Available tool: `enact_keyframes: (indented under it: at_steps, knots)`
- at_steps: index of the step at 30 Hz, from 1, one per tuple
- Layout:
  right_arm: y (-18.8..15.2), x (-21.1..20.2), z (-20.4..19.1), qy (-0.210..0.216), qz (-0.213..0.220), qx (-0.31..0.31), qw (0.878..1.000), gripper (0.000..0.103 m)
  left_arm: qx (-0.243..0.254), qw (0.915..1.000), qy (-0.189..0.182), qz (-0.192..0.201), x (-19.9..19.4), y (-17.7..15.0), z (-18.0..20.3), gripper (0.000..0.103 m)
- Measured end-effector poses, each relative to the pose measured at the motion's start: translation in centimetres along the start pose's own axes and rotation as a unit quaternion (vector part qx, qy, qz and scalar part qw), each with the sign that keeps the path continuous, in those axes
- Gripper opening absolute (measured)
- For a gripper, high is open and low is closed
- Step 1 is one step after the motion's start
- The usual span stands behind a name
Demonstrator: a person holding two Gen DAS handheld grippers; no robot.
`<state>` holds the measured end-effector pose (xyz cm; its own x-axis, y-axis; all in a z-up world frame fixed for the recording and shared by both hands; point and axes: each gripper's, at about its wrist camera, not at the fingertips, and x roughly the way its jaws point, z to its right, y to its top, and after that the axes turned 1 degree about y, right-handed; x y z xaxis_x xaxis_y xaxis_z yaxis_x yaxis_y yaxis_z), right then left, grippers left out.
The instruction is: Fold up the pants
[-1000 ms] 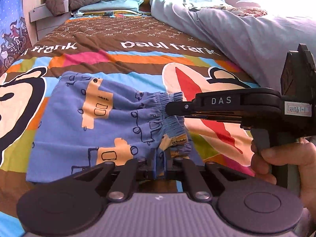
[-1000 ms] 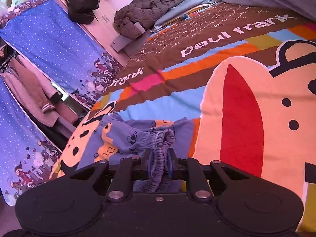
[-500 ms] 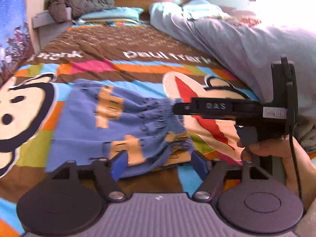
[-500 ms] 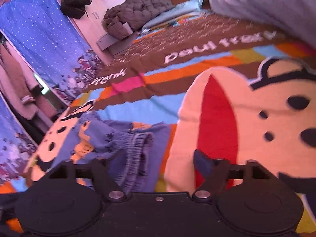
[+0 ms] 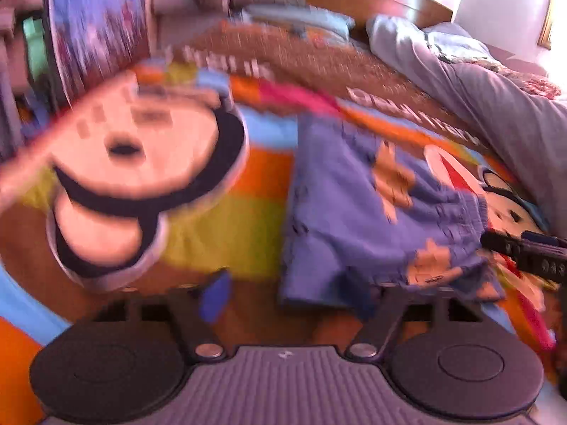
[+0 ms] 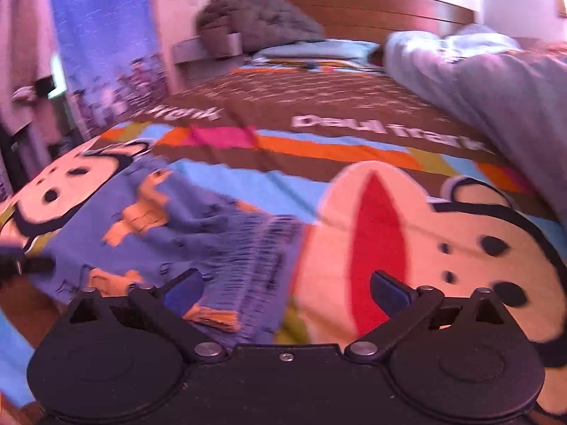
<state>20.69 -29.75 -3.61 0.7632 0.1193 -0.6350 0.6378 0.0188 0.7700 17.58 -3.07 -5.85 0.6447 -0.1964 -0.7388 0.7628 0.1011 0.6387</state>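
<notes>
The blue pants (image 5: 358,219) with orange vehicle prints lie folded on the cartoon bedspread (image 5: 226,233), the elastic waistband at their right end. They also show in the right wrist view (image 6: 198,233). My left gripper (image 5: 287,297) is open and empty, just in front of the pants' near edge. My right gripper (image 6: 283,288) is open and empty, above the waistband end. The other gripper's black tip shows at the right edge of the left wrist view (image 5: 524,251) and at the left edge of the right wrist view (image 6: 24,264). Both views are motion-blurred.
A grey duvet (image 5: 496,106) is heaped along the right side of the bed. Pillows (image 6: 315,51) and a dark quilted jacket (image 6: 258,21) lie by the wooden headboard (image 6: 372,7). A blue patterned curtain (image 6: 102,42) hangs on the left.
Both grippers opened and let go of the waistband. The pants now lie on the bed. Both grippers have pulled back, and the left view has swung left.
</notes>
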Motion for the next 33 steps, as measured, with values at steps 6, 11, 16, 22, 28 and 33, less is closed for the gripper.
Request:
enact_keyframes:
  at_steps: [6,11,16,22,28,33]
  knots:
    - [-0.9,-1.0,2.2,-0.039,-0.007,0.065,0.997,0.102,-0.019,0.9981,-0.056,0.016,-1.2,-0.9,-1.4,0.04]
    - [-0.7,-3.4,2.4,-0.012,0.026,0.072,0.997,0.102,-0.067,0.9914,-0.077,0.082,-2.6,-0.3,-2.4,0.082]
    - [3.3,-0.8,-2.2,0.046,0.006,-0.033,0.998,0.102,-0.101,0.9908,-0.081,0.04,-0.3,1.1,-3.1,0.053]
    - [9.2,8.2,-6.6,0.2,-0.038,-0.073,0.976,0.094,-0.106,0.9906,-0.086,0.009,0.8,0.8,-3.3,0.022]
    - [10.0,14.9,-9.8,0.157,-0.081,-0.133,0.975,0.098,-0.05,0.9973,-0.053,0.001,0.5,0.3,-1.2,0.018]
    - [10.6,17.0,-7.3,0.088,-0.088,-0.049,0.991,0.085,-0.023,0.9987,-0.044,-0.01,-0.1,-0.2,-0.2,0.021]
